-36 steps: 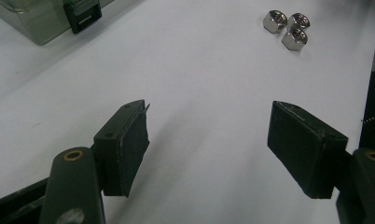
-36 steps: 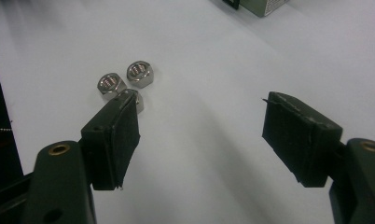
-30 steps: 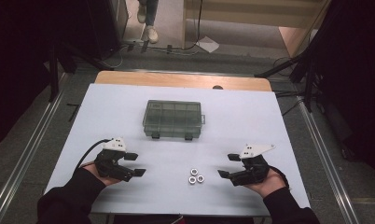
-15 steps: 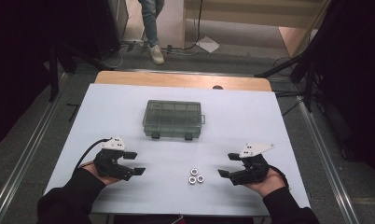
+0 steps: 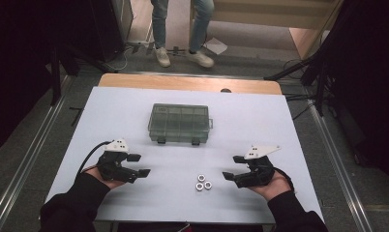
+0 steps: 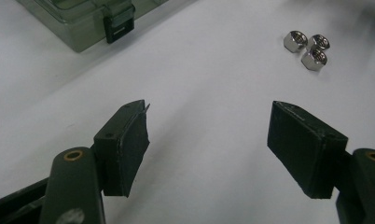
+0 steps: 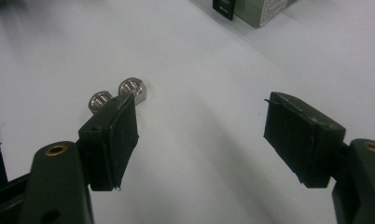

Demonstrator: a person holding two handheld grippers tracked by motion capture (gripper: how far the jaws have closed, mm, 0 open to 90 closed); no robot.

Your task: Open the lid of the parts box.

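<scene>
Three steel hex nuts (image 5: 202, 182) lie bunched on the white table (image 5: 260, 125), near its front edge between my hands. The same nuts (image 6: 309, 47) sit at the upper right of the left gripper view, and two nuts (image 7: 129, 91) peek from behind the left jaw in the right gripper view. My left gripper (image 5: 139, 165) rests low at the front left, open, nothing between its jaws (image 6: 209, 144). My right gripper (image 5: 234, 167) rests at the front right, open and empty (image 7: 202, 140), just right of the nuts. A closed clear compartment box (image 5: 179, 123) stands mid-table.
A person's legs and shoes (image 5: 183, 53) stand on the floor beyond the far table edge. The box's black latches (image 6: 119, 29) face the front. Cables and dark stands flank the table on both sides.
Both grippers have stayed where they were. The person beyond the table has walked further into view, now standing behind the far edge.
</scene>
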